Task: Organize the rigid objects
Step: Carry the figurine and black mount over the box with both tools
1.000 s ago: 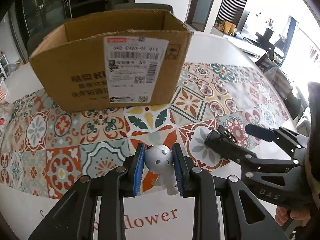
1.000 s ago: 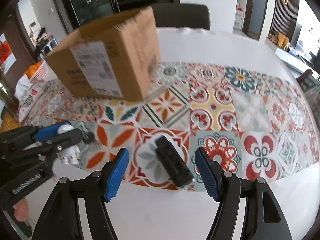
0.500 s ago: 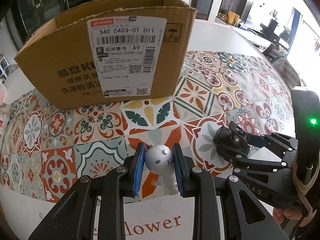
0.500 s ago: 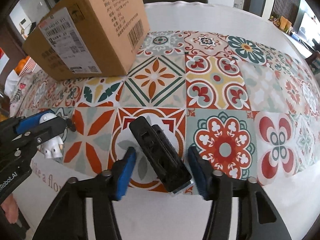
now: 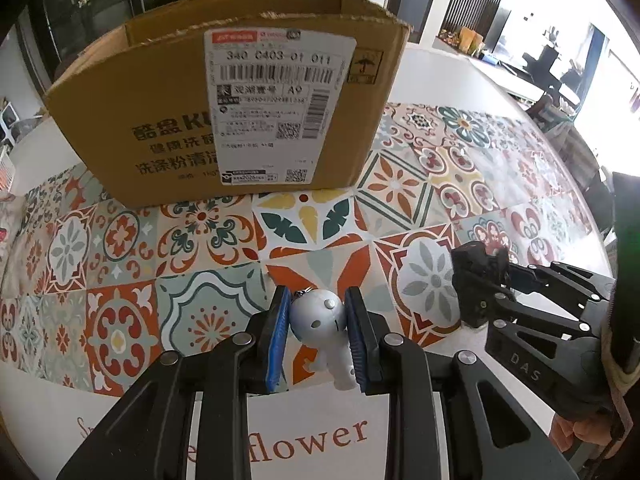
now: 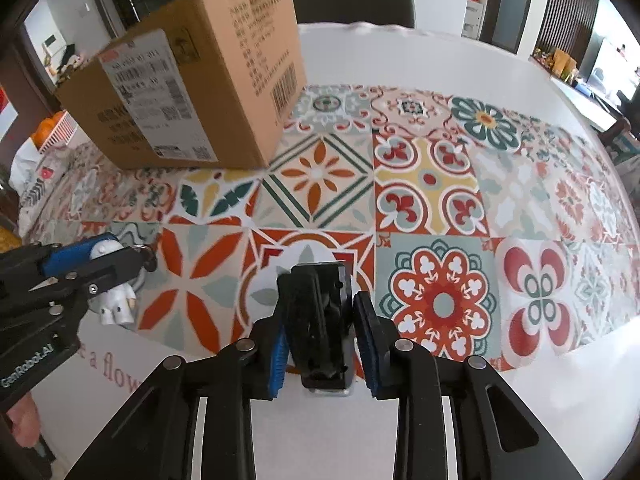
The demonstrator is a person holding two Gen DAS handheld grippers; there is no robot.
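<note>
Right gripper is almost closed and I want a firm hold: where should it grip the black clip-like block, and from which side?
Grip the black clip-like block across its two long flat sides, near the middle, coming in from its near end. It lies lengthwise along the right gripper, so the blue pads meet parallel faces. The right pad looks slightly off the block; I can't confirm contact.
</note>
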